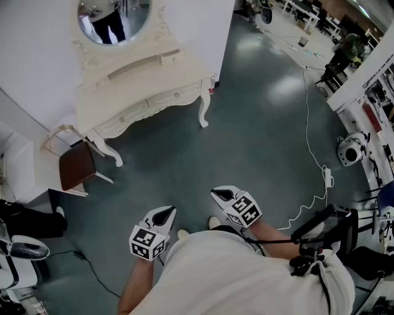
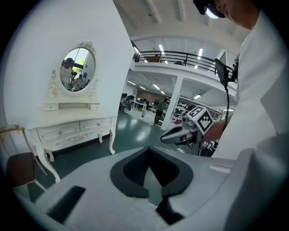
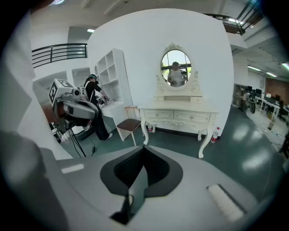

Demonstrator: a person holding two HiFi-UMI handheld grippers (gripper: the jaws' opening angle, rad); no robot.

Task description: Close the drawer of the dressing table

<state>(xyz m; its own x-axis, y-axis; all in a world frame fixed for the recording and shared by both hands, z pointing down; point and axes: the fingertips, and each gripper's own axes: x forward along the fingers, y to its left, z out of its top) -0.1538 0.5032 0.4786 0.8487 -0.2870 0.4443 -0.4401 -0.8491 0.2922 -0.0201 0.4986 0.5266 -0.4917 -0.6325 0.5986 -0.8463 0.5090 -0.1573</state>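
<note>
We counted one dressing table (image 1: 141, 92), one oval mirror (image 1: 114, 18) above it, one chair (image 1: 77, 166) with a brown seat, and two grippers. From the head view the table stood at the upper left against the white wall, well apart from both grippers. The chair was just beside the table's left end.

The left gripper (image 1: 165, 214) and the right gripper (image 1: 221, 195) hung at the lower centre, over dark floor. In each gripper's own view, the left gripper (image 2: 149, 149) and the right gripper (image 3: 144, 149) had their fingers pressed together at the tips, with nothing between them.

The right gripper view faced the table (image 3: 178, 115) squarely and showed two wide drawers (image 3: 158, 115) side by side. Both fronts looked level with the frame, and what they held was hidden. That view also showed a white shelf unit (image 3: 113, 72) at the left and a small bottle (image 3: 218, 133) by the table's right leg.

The left gripper view caught the table (image 2: 72, 128) at an angle, middle left, and alone showed a hall beneath a railing (image 2: 180, 56). Only the head view showed the white cable (image 1: 314, 154) trailing down the floor at the right. We could not tell from any view whether the small drawers under the mirror stood open.
</note>
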